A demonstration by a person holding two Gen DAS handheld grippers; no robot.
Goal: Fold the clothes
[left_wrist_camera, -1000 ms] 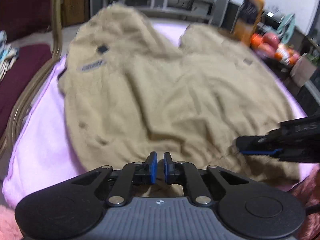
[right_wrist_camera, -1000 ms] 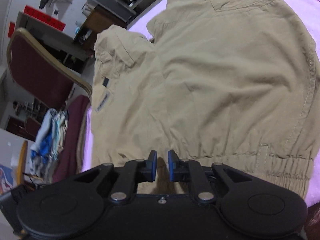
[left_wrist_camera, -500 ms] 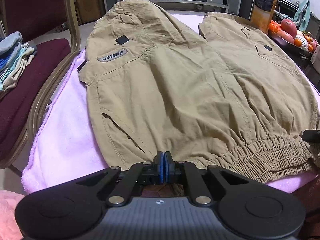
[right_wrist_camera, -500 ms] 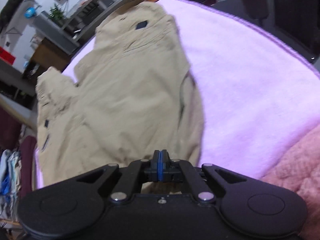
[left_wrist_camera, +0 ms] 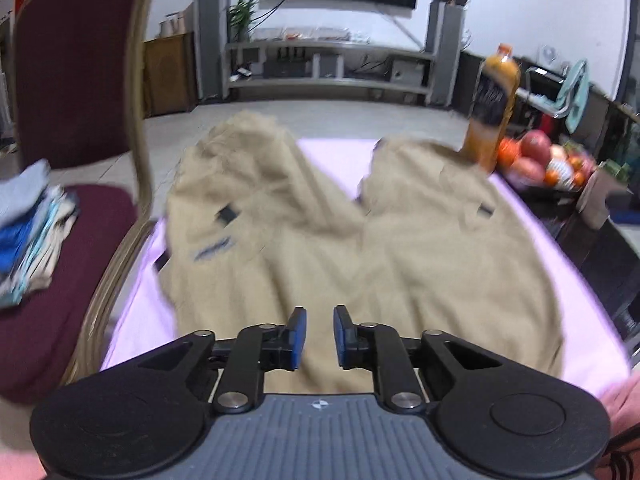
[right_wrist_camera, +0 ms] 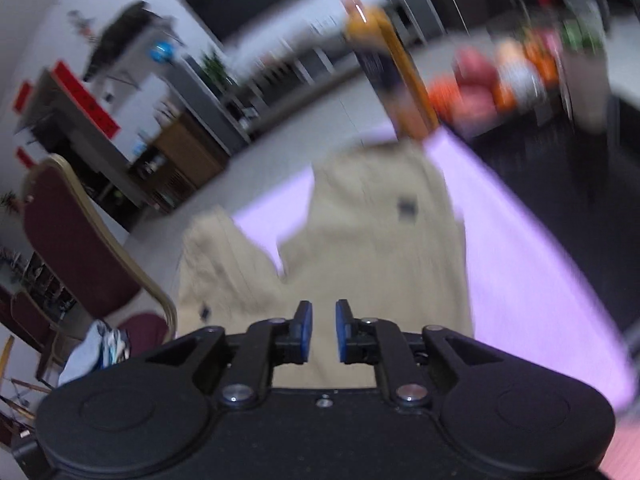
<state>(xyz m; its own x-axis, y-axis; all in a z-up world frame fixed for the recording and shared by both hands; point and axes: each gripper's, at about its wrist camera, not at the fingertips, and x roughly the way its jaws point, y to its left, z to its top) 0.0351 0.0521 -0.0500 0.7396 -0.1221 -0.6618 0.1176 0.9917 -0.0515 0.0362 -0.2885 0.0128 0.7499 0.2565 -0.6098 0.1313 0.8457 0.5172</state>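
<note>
— What does your left wrist view show?

— Your left gripper (left_wrist_camera: 320, 330) hangs over the near hem of the tan trousers (left_wrist_camera: 360, 264), blue-padded fingers parted with nothing between them. The garment lies spread on the lilac towel (left_wrist_camera: 560, 264), its two legs splaying away from you in a V with a wedge of towel between them. A small dark tab and a stitched label mark the left leg; the cloth is soft-creased and blurred. A maroon chair (left_wrist_camera: 72, 92) with stacked clothes (left_wrist_camera: 32, 236) stands at the left; an orange bottle (left_wrist_camera: 494, 104) and a fruit bowl (left_wrist_camera: 544, 160) sit beyond the right leg.

— And your right wrist view?

— Your right gripper (right_wrist_camera: 323, 330) is likewise spread apart and empty, poised above the trousers (right_wrist_camera: 376, 248). Here the garment runs up the middle of the frame, one leg reaching toward the orange bottle (right_wrist_camera: 392, 76), the other bending left toward the chair (right_wrist_camera: 72, 240). Bare towel (right_wrist_camera: 532, 272) lies to its right. Heavy motion blur hides the fabric's finer detail.
</note>
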